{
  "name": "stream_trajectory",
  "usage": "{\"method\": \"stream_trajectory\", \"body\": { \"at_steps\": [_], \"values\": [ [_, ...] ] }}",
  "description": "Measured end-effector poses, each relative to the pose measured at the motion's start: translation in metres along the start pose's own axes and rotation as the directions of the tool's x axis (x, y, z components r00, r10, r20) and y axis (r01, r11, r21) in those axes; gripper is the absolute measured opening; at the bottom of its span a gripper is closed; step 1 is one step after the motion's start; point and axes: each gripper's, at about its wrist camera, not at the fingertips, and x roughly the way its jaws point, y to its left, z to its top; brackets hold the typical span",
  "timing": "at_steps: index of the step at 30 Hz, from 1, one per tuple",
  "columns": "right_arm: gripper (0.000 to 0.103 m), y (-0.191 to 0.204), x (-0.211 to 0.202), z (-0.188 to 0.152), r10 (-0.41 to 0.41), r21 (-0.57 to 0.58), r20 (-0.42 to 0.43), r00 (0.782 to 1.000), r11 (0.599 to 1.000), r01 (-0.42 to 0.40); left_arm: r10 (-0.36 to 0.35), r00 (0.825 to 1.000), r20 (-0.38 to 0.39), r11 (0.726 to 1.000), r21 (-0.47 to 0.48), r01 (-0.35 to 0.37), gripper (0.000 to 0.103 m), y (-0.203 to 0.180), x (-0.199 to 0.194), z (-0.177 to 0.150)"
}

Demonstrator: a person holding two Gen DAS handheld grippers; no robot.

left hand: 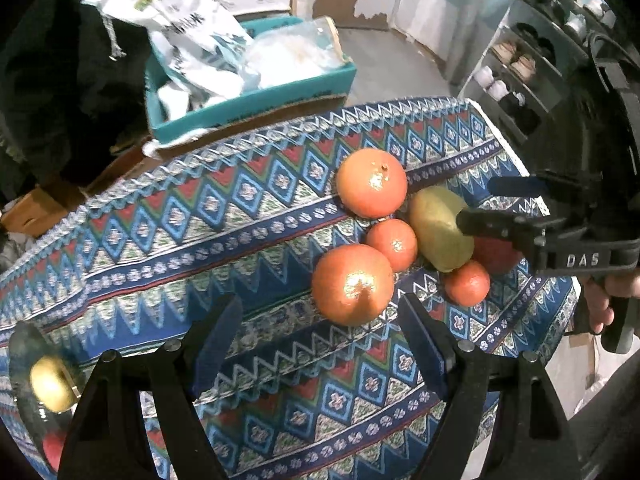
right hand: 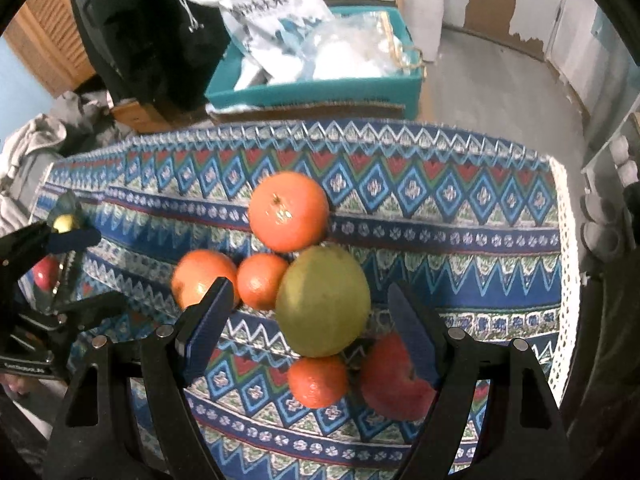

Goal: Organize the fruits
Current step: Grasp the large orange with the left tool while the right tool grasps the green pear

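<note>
A cluster of fruit lies on the patterned tablecloth (right hand: 440, 208): a green-yellow mango (right hand: 324, 300), two big oranges (right hand: 288, 210) (right hand: 198, 276), two small oranges (right hand: 260, 280) (right hand: 318, 380) and a red apple (right hand: 394, 380). My right gripper (right hand: 308, 328) is open, its jaws either side of the mango, just above it. My left gripper (left hand: 320, 340) is open and empty, just short of the near big orange (left hand: 352, 284). The mango (left hand: 438, 230) and the right gripper (left hand: 488, 204) show in the left wrist view too.
A glass bowl (left hand: 24, 356) at the table's left end holds a yellow fruit (left hand: 52, 384) and a red one (left hand: 54, 448). Behind the table stands a teal box (right hand: 320, 92) with bags. A shoe rack (left hand: 532, 60) is at the right.
</note>
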Motion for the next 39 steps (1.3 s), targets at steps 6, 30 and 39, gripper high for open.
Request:
{"method": "stream_trajectory", "body": {
  "at_steps": [6,30,39],
  "values": [
    [0.08,-0.006,0.014,-0.006,-0.001,-0.002,-0.045,0.999,1.0,0.001,-0.031,0.998,-0.058,0.999,-0.008,0.031,0.082,-0.004,0.032,0.004],
    [0.08,-0.007,0.063,-0.004,0.052,-0.014,-0.14,0.989,0.998,-0.054,-0.11,0.988,-0.11,0.994,0.006,0.111,0.067,-0.014,0.085,0.008],
    [0.072,-0.015,0.06,-0.005,0.079,0.014,-0.112,0.991,0.997,-0.078,-0.09,0.991,-0.102,0.996,-0.002,0.091,0.067,-0.004,0.076,0.0]
  ]
}}
